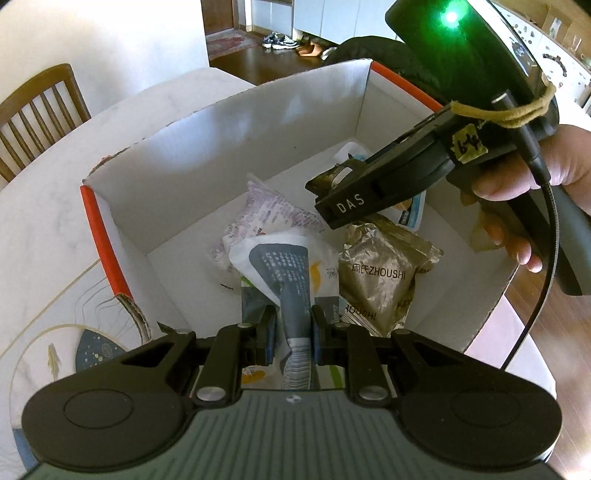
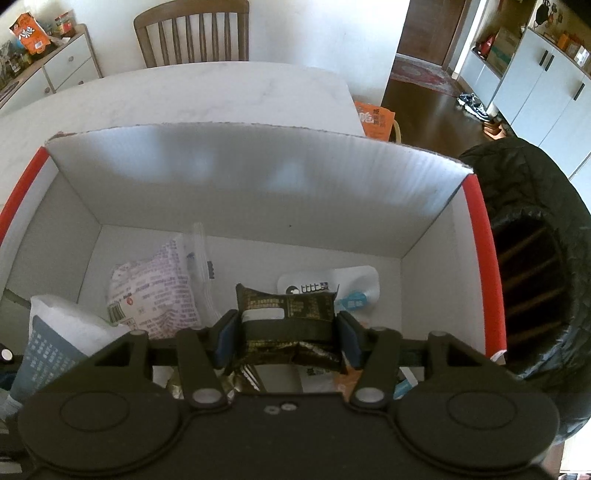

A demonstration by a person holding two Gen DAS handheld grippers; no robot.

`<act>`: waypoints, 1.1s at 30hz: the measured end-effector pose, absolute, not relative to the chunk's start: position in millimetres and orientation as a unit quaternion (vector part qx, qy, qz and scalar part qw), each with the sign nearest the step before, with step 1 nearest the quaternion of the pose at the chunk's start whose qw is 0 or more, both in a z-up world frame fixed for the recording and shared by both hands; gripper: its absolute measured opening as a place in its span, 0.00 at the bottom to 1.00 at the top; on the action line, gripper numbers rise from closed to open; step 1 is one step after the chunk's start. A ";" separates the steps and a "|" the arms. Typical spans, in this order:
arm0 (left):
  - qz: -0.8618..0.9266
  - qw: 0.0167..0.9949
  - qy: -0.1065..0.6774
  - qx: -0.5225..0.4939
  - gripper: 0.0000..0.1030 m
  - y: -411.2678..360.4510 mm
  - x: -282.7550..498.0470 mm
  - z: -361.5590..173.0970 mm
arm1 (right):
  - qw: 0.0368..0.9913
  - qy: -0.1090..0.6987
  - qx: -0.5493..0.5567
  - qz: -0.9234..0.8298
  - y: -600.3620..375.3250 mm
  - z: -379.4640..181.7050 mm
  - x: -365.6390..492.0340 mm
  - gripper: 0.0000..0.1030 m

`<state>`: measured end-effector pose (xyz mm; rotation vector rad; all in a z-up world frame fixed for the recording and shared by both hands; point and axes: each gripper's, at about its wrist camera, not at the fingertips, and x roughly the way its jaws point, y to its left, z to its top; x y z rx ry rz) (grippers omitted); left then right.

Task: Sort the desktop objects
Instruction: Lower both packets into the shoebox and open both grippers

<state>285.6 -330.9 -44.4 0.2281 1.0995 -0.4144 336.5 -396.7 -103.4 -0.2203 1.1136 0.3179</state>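
Dark packet [image 2: 288, 306], lying crosswise between the pads of the right gripper [image 2: 288, 332], clamped at both short edges, hanging low inside the cardboard box [image 2: 258, 166]. White-and-grey packet [image 1: 291, 266], pinched along its narrow middle by the tightly clenched left gripper [image 1: 293, 325], also inside the box walls, near the front.

On the box floor: a gold packet [image 1: 376, 280] just right of the left gripper's load, a pink-printed pouch [image 2: 151, 291] toward the left, a white-and-blue pouch [image 2: 325, 286] directly behind the dark packet. Box resting on a pale marble table [image 2: 221, 85], with a wooden chair [image 2: 192, 33] beyond. Right handle gripped by a hand [image 1: 517, 192] at the edge of the left view.

Step in hand, as judged: depositing both packets into the box.

To do well:
- Lower each packet close to the pile before letting go, avoiding a bounce over the low front wall.
- Spread the pads fully and lift straight up, since crinkled foil may cling to a pad.
- Aim the dark packet at the bare floor ahead of the white-and-blue pouch.
- Keep the two grippers apart, being near each other over the gold packet.
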 end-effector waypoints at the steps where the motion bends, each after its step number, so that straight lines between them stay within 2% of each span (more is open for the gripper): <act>1: -0.196 0.826 0.518 0.108 0.17 -331.4 285.3 -44.5 | 0.831 0.526 -0.102 0.151 -397.4 -103.4 337.1 0.58; 10: -0.200 0.825 0.515 0.121 0.21 -331.8 284.6 -42.6 | 0.833 0.527 -0.087 0.143 -401.9 -102.9 340.8 0.65; 12: -0.200 0.825 0.514 0.120 0.21 -331.7 283.7 -42.7 | 0.836 0.522 -0.084 0.143 -403.1 -100.9 340.1 0.71; 15: -0.202 0.826 0.513 0.115 0.22 -330.3 281.3 -40.8 | 0.839 0.518 -0.074 0.148 -404.7 -95.2 337.8 0.75; 33: -0.194 0.841 0.500 0.068 0.22 -313.9 268.1 -22.7 | 0.856 0.483 -0.027 0.182 -427.1 -40.4 311.1 0.79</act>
